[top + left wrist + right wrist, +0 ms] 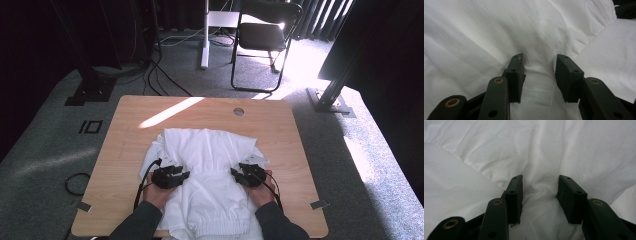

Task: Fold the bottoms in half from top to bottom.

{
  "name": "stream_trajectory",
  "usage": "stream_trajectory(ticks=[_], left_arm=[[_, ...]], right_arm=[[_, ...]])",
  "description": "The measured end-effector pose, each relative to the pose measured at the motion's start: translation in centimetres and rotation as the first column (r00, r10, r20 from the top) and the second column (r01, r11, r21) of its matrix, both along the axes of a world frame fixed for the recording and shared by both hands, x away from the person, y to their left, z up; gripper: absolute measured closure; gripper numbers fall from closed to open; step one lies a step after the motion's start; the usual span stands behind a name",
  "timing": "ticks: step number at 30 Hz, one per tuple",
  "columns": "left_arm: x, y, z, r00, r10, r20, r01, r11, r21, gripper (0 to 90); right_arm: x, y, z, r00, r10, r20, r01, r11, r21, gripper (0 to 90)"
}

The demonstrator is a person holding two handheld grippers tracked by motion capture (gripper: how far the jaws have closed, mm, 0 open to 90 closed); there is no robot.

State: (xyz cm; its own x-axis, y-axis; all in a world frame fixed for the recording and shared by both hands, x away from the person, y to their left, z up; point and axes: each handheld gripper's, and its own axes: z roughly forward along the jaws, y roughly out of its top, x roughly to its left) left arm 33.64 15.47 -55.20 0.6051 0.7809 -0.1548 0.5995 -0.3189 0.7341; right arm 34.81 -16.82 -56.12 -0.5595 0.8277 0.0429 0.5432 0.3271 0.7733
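A white garment (pixel 207 165) lies crumpled across the middle of the wooden table (pixel 125 145), its elastic hem at the near edge. My left gripper (pixel 184 175) rests on the garment's left side and points right. Seen from the left gripper view, my left gripper (pixel 539 58) is open, with a raised fold of the white cloth (pixel 539 40) between its jaws. My right gripper (pixel 235 173) rests on the garment's right side and points left. Close up, my right gripper (pixel 541 180) is open too, its jaws pressed into a bunched fold of cloth (pixel 539 152).
A black folding chair (pixel 265 37) and a white desk leg (pixel 205 35) stand on the carpet beyond the table. Black stand bases (pixel 92 90) sit at both far corners. Bare wood (pixel 295 150) flanks the garment on either side. A round hole (pixel 238 111) marks the table's far edge.
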Motion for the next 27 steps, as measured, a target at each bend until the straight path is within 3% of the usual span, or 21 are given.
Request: stream_trajectory(ticks=[2, 4, 5, 8, 9, 10, 11, 12, 13, 14, 15, 16, 17, 18, 20, 21, 24, 27], left_arm=[[0.0, -0.1, 0.4, 0.9997, 0.009, -0.022, -0.009, 0.9999, 0.006, 58.3], [0.1, -0.1, 0.9, 0.9999, 0.011, -0.009, -0.011, 0.9997, 0.022, 55.1], [0.8, 0.1, 2.2, 0.9981, 0.043, 0.044, -0.045, 0.998, 0.043, 51.3], [3.1, 1.2, 4.7, 0.9881, 0.104, 0.113, -0.106, 0.9944, 0.008, 42.5], [4.2, 1.6, 5.3, 0.9846, 0.121, 0.126, -0.122, 0.9925, -0.003, 40.2], [4.2, 1.6, 5.3, 0.9846, 0.121, 0.126, -0.122, 0.9925, -0.003, 39.6], [6.6, 2.6, 6.0, 0.9792, 0.166, 0.117, -0.163, 0.9861, -0.034, 39.7], [6.6, 2.6, 6.0, 0.9792, 0.166, 0.117, -0.163, 0.9861, -0.034, 39.7], [9.1, 3.4, 5.8, 0.978, 0.198, 0.064, -0.196, 0.9798, -0.04, 40.6], [9.1, 3.4, 5.8, 0.978, 0.198, 0.064, -0.196, 0.9798, -0.04, 40.7], [11.0, 4.1, 4.9, 0.9612, 0.275, 0.014, -0.276, 0.9603, 0.042, 40.5], [11.0, 4.1, 4.9, 0.9612, 0.275, 0.014, -0.276, 0.9603, 0.042, 40.4], [11.8, 5.0, 4.1, 0.9475, 0.319, -0.015, -0.319, 0.9473, 0.032, 39.6], [12.1, 5.5, 3.6, 0.9424, 0.333, -0.032, -0.333, 0.943, 0.011, 38.7], [12.2, 5.7, 3.4, 0.9443, 0.326, -0.041, -0.327, 0.945, -0.008, 37.4], [12.5, 5.7, 3.0, 0.9545, 0.297, -0.022, -0.297, 0.9547, -0.002, 35.4], [12.9, 5.5, 2.7, 0.9561, 0.293, -0.002, -0.293, 0.9558, 0.024, 30.0], [14.0, 5.4, 1.8, 0.9502, 0.311, -0.006, -0.311, 0.9494, 0.046, 27.4]], right_arm=[[-0.2, 0.0, 0.0, 1.0, 0.004, 0.005, -0.004, 1.0, -0.002, 55.2], [-0.2, 0.0, 0.0, 0.9999, 0.006, 0.008, -0.006, 1.0, -0.005, 55.2], [-0.2, 0.0, 0.0, 1.0, 0.006, 0.006, -0.006, 1.0, -0.003, 55.2], [-0.2, 0.0, -0.1, 1.0, 0.005, 0.008, -0.005, 1.0, -0.004, 55.2], [-0.2, 0.0, -0.1, 0.9999, 0.005, 0.009, -0.005, 1.0, -0.004, 55.2], [-0.2, 0.0, -0.1, 0.9999, 0.005, 0.009, -0.005, 1.0, -0.004, 55.2], [-0.2, 0.0, -0.1, 1.0, 0.005, 0.008, -0.005, 1.0, -0.003, 55.2], [-0.2, 0.0, -0.1, 1.0, 0.005, 0.008, -0.005, 1.0, -0.003, 55.2], [-0.2, 0.0, -0.1, 1.0, 0.004, 0.008, -0.004, 1.0, -0.002, 55.2], [-0.2, 0.0, -0.1, 1.0, 0.003, 0.008, -0.003, 1.0, -0.001, 55.2], [-0.2, 0.0, -0.1, 1.0, 0.003, 0.009, -0.003, 1.0, -0.002, 55.2], [-0.2, 0.0, -0.1, 1.0, 0.003, 0.009, -0.003, 1.0, -0.001, 55.2], [-0.2, 0.0, -0.1, 1.0, 0.003, 0.009, -0.003, 1.0, -0.001, 55.2], [-0.2, 0.0, -0.1, 0.9999, 0.003, 0.01, -0.003, 1.0, -0.001, 55.2], [-0.2, 0.0, -0.1, 0.9999, 0.003, 0.01, -0.003, 1.0, -0.001, 55.2], [-0.2, 0.0, -0.1, 0.9999, 0.003, 0.01, -0.003, 1.0, -0.001, 55.2], [-0.2, 0.0, -0.1, 0.9999, 0.003, 0.01, -0.003, 1.0, -0.002, 55.2], [-0.2, 0.0, -0.1, 0.9999, 0.004, 0.011, -0.004, 1.0, -0.002, 55.2]])
